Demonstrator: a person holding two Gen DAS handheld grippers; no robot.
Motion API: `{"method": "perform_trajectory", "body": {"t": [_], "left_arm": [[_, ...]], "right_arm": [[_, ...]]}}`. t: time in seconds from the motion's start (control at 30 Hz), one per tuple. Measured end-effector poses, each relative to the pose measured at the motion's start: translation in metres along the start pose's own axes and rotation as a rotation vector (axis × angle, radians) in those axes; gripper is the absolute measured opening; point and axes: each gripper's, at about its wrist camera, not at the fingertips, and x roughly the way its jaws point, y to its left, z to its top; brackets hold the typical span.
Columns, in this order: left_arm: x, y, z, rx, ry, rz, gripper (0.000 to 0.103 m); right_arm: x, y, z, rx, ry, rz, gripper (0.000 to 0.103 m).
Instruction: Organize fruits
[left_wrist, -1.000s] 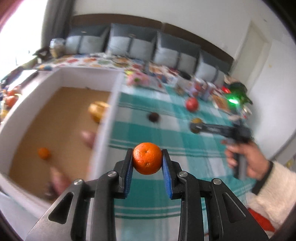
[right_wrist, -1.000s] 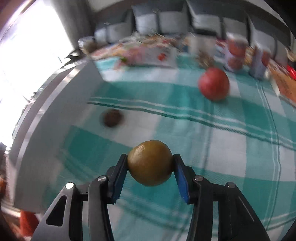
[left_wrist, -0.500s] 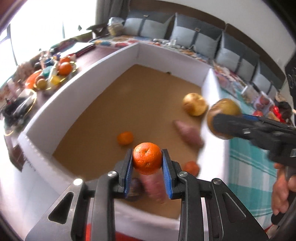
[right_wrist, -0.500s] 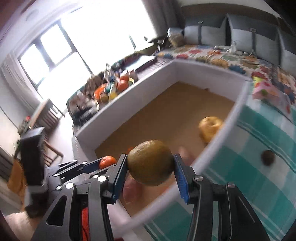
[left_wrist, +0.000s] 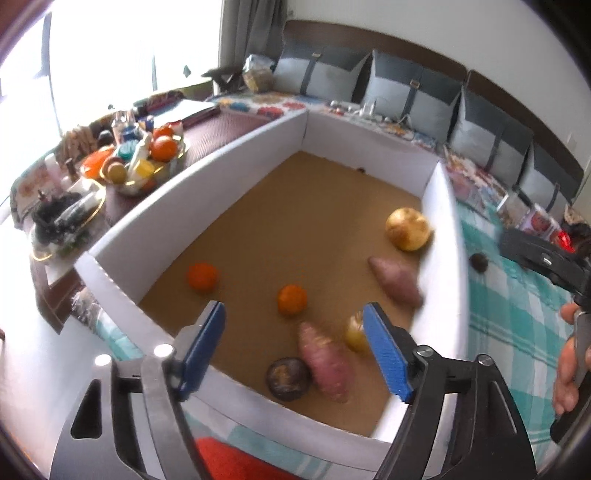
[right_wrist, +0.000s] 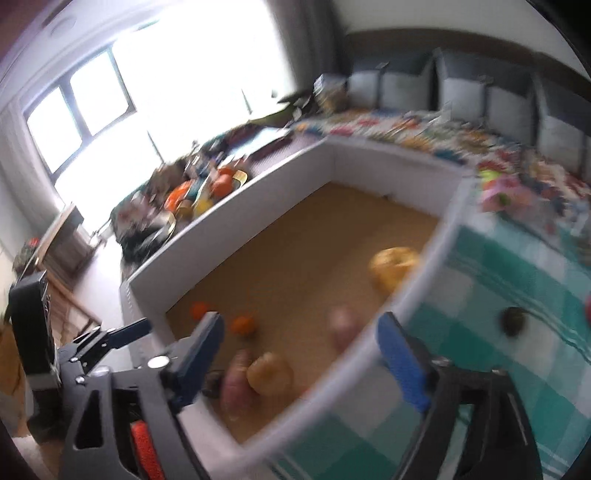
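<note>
A white-walled box with a brown floor holds fruit. Inside it lie two oranges, a yellow-green fruit, a yellow apple, two sweet potatoes and a dark round fruit. My left gripper is open and empty above the box's near wall. My right gripper is open and empty over the box's right wall; the yellow-green fruit lies below it. The right gripper also shows at the right edge of the left wrist view.
A small dark fruit lies on the teal checked cloth right of the box. A side table with a fruit bowl and clutter stands left of the box. Grey cushions line the back wall.
Both grippers have opened. The orange dropped from the left gripper into the box, and the yellow-green fruit dropped from the right gripper into the box.
</note>
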Motion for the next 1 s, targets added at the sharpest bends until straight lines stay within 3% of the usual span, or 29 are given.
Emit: {"method": "perform_trajectory", "body": {"t": [0.07,0.17,0.33,0.47,0.6,0.63,0.7,0.8,0.93,1.0], "left_arm": [[-0.012,-0.015,0.000,0.015,-0.030,-0.030,0.082],[-0.027,-0.047,-0.004,0.057,-0.062,-0.092,0.084],[-0.043,-0.122,-0.022,0.172,-0.063,-0.233,0.088],[-0.028,-0.192,-0.050,0.311,0.010,-0.317,0.089],[0.005,-0.246,-0.087,0.426,0.075,-0.347,0.089],[0.017,-0.257,-0.097,0.449,0.095,-0.349,0.089],[0.035,-0.275,-0.114,0.486,0.116,-0.343,0.089],[0.055,-0.289,-0.132,0.523,0.120,-0.325,0.089],[0.074,-0.291,-0.147,0.537,0.151,-0.276,0.089],[0.071,-0.287,-0.150,0.538,0.118,-0.283,0.091]], "right_arm": [[-0.027,-0.030,-0.013,0.037,-0.057,-0.061,0.103],[-0.061,-0.091,-0.056,0.083,-0.081,-0.206,0.103],[-0.100,-0.198,-0.161,0.147,0.040,-0.511,0.103],[-0.142,-0.257,-0.236,0.252,0.081,-0.651,0.103],[-0.171,-0.289,-0.285,0.369,0.055,-0.717,0.103],[-0.178,-0.297,-0.293,0.429,0.044,-0.677,0.103],[-0.185,-0.304,-0.294,0.480,0.014,-0.673,0.103],[-0.180,-0.305,-0.292,0.460,0.049,-0.706,0.103],[-0.180,-0.302,-0.292,0.462,0.044,-0.698,0.103],[-0.180,-0.302,-0.293,0.464,0.043,-0.697,0.103]]}}
